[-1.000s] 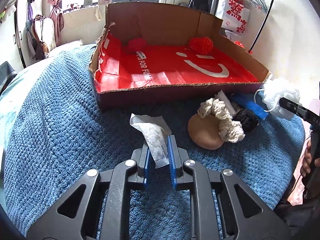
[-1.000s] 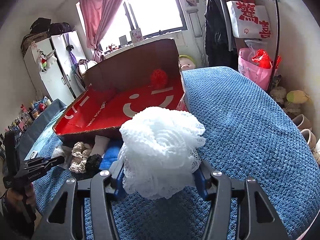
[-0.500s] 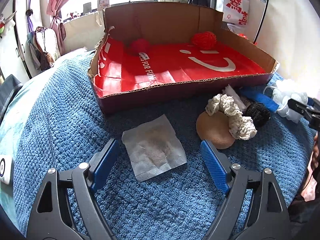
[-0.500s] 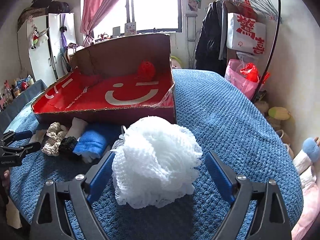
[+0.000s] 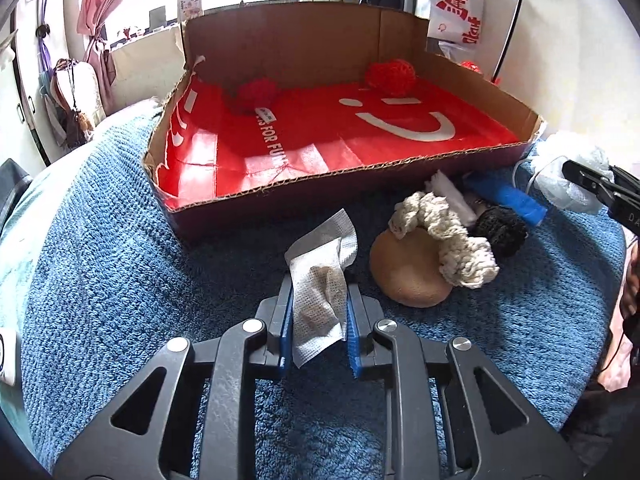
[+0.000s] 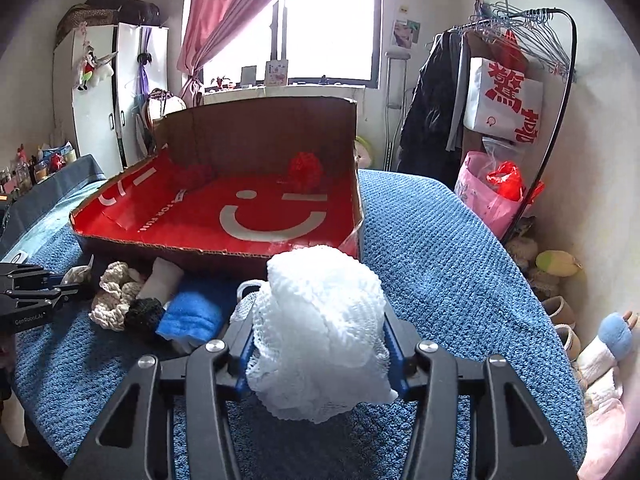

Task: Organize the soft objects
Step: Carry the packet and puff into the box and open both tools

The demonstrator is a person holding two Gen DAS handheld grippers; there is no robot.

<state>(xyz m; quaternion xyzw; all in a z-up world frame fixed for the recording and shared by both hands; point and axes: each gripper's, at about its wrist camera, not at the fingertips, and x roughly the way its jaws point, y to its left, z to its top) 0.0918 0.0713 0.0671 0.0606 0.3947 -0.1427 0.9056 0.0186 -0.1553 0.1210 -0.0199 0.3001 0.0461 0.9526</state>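
Left claw [image 5: 318, 320] is pinched on a white gauze pad [image 5: 322, 280], its blue pads [image 5: 353, 330] pressing the folded sheet from both sides; the pad's lower edge hangs down between them, and a brownish patch on it is too blurred to identify. Right claw [image 6: 318, 344] is clamped around a white mesh puff [image 6: 320, 332], which bulges over both fingers and hides nearly all of their blue faces, so only slivers show at either side. Ahead of both claws sits a cardboard box [image 5: 304, 36] with a red smiley liner and two red yarn balls [image 5: 390, 76] at its far wall, one in shadow. Ahead and right of the left claw, on the blue blanket [image 5: 100, 260], lies a heap: a tan round cushion [image 5: 408, 276] partly under a cream knitted piece [image 5: 452, 240], a black knitted item [image 5: 500, 230], a blue cloth [image 5: 508, 200] and a white piece tucked against the box, its shape unclear. From the right wrist view that heap lies ahead and left, the tan cushion hidden behind it. The right claw's tip enters the left view at the right edge, cut off.
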